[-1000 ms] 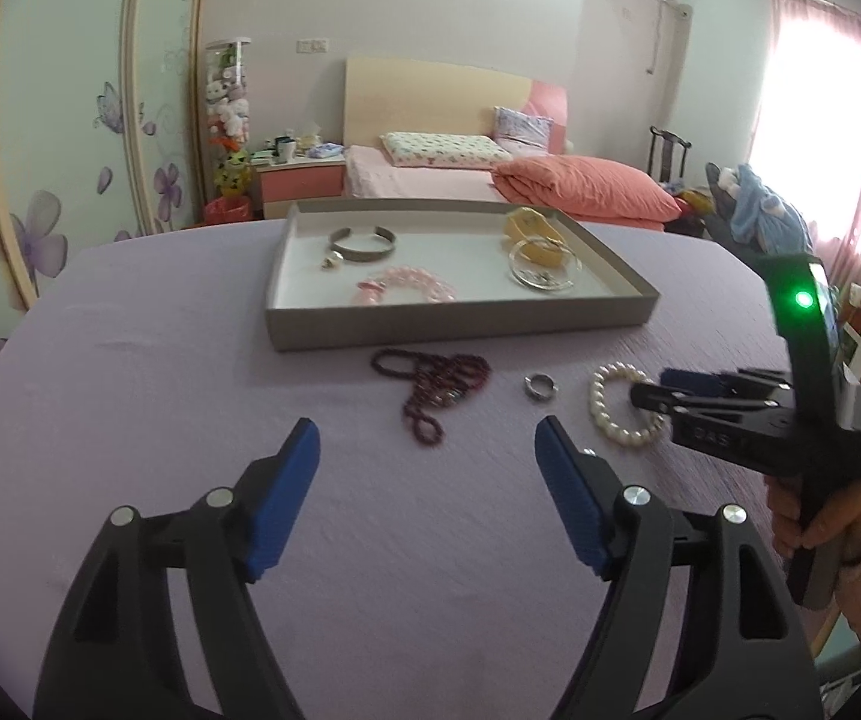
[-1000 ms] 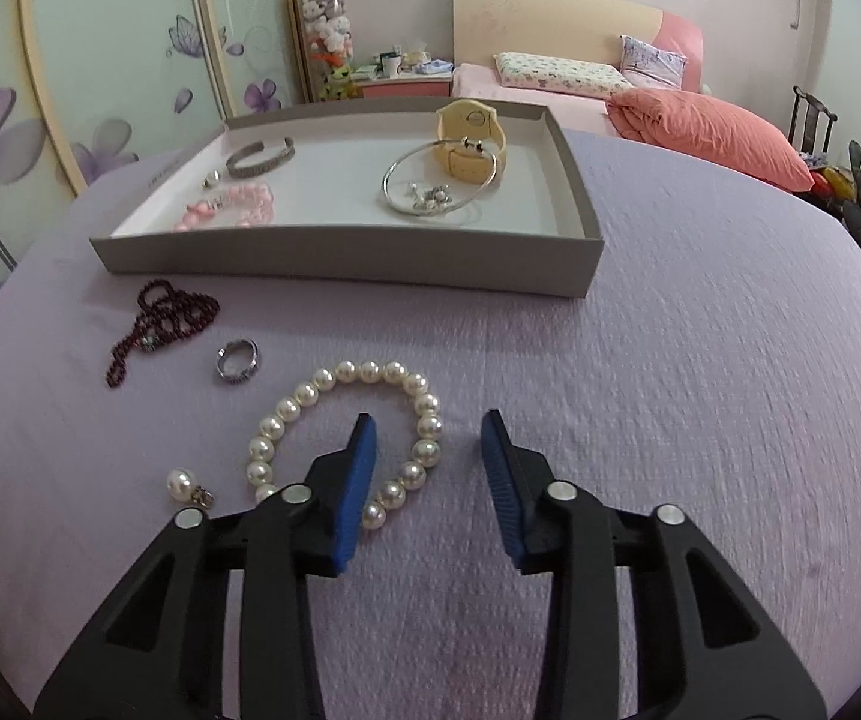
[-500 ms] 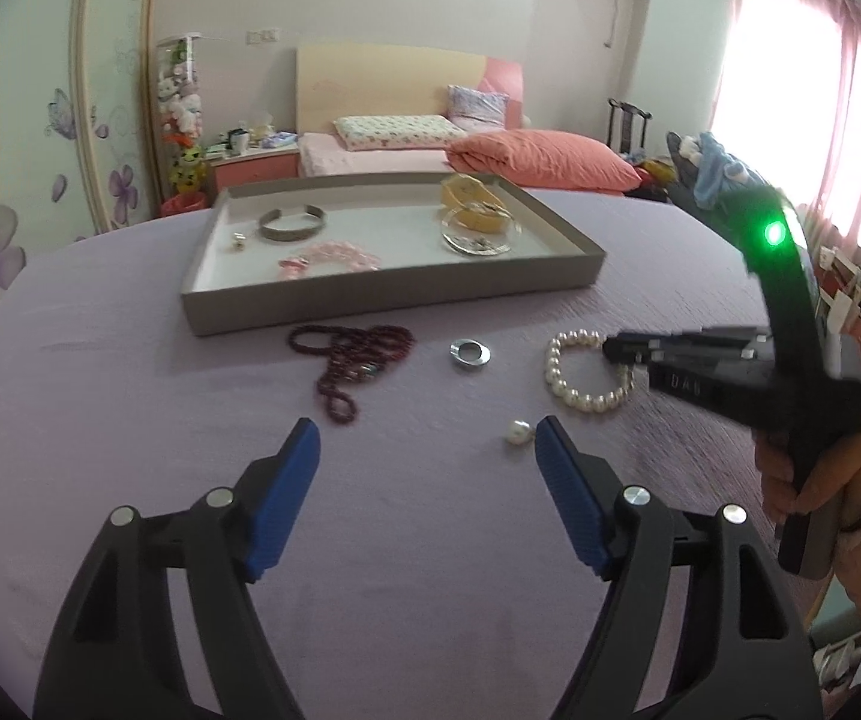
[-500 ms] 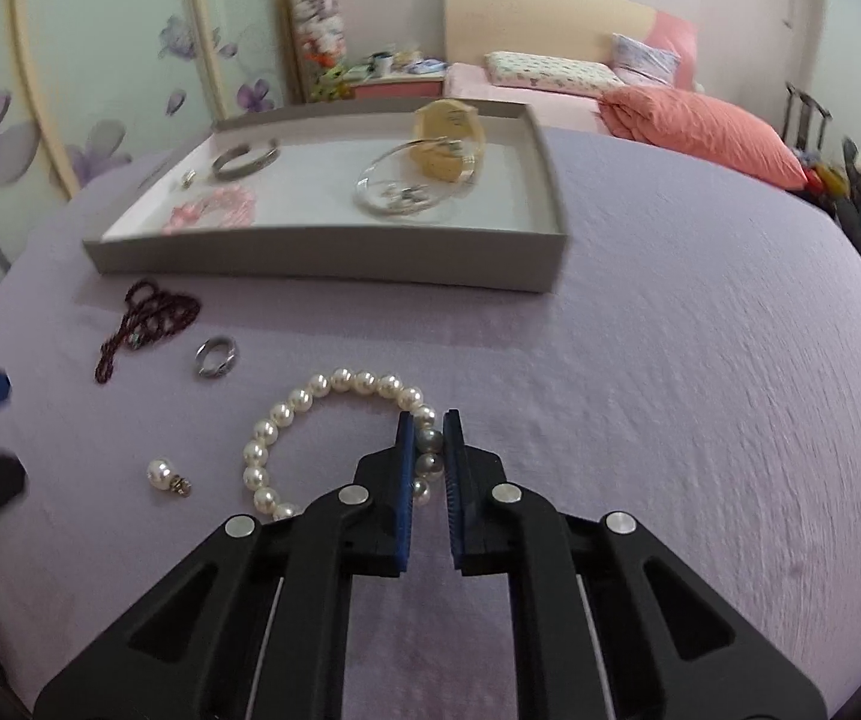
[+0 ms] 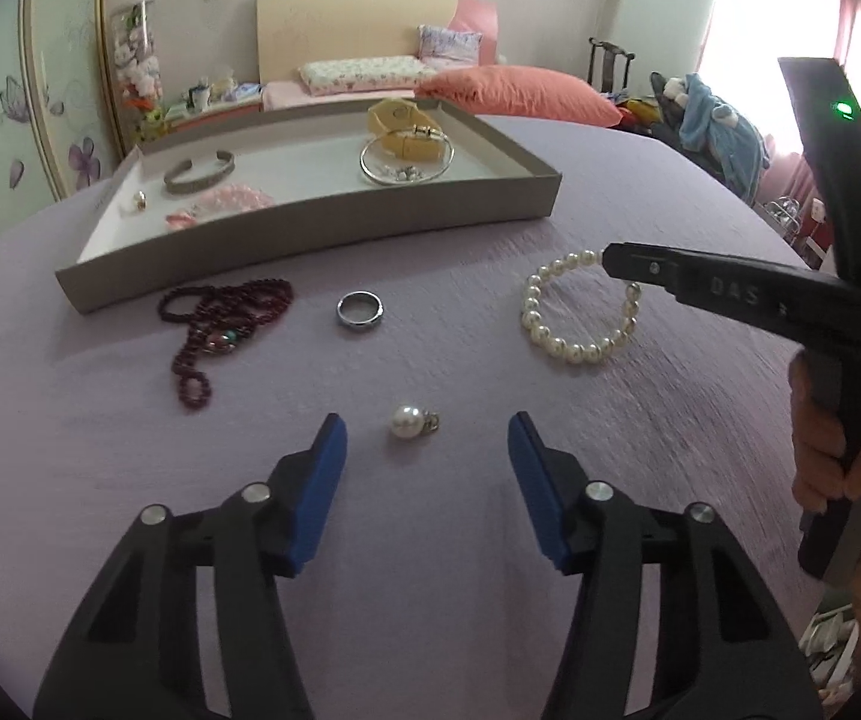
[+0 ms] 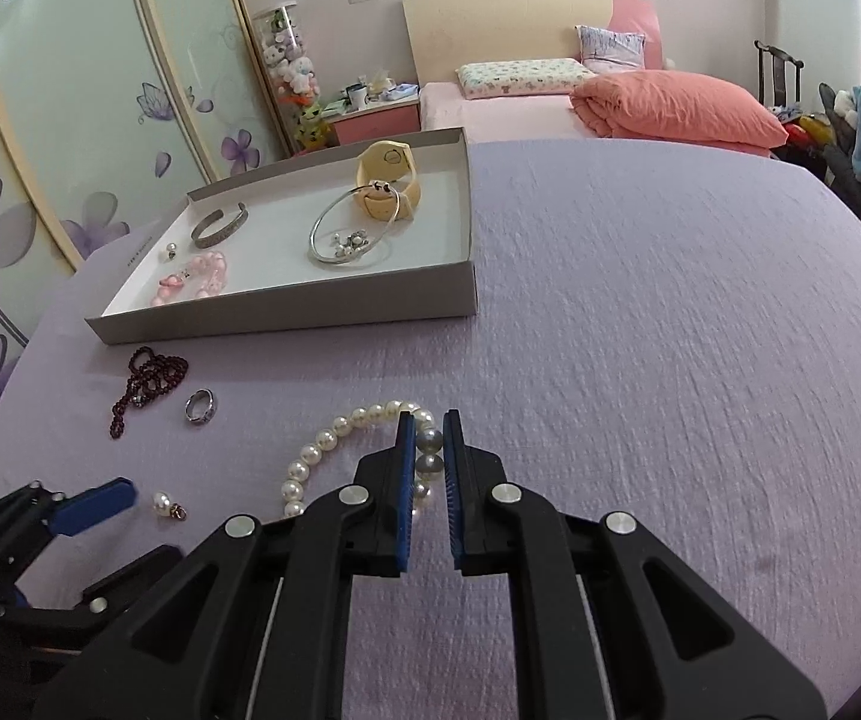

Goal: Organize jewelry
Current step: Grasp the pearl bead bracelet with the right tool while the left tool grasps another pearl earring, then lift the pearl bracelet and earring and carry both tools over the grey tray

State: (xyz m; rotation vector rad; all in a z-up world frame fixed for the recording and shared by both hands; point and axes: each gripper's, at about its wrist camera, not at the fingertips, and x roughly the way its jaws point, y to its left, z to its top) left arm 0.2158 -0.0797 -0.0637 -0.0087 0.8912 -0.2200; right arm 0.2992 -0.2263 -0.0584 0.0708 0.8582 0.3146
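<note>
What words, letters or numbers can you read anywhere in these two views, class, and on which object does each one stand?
"DAS": raised letters on the black side of the right gripper, seen in the left wrist view.
Small dark print on the outer left wall of the grey tray: too small to read.
Nothing readable on the watch, the ring or the other jewelry.

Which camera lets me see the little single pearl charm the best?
The left wrist view. The pearl charm lies close and sharp on the purple cloth, ahead of the left gripper and its open jaws. In the right wrist view the same charm is small, near the lower left edge.
</note>
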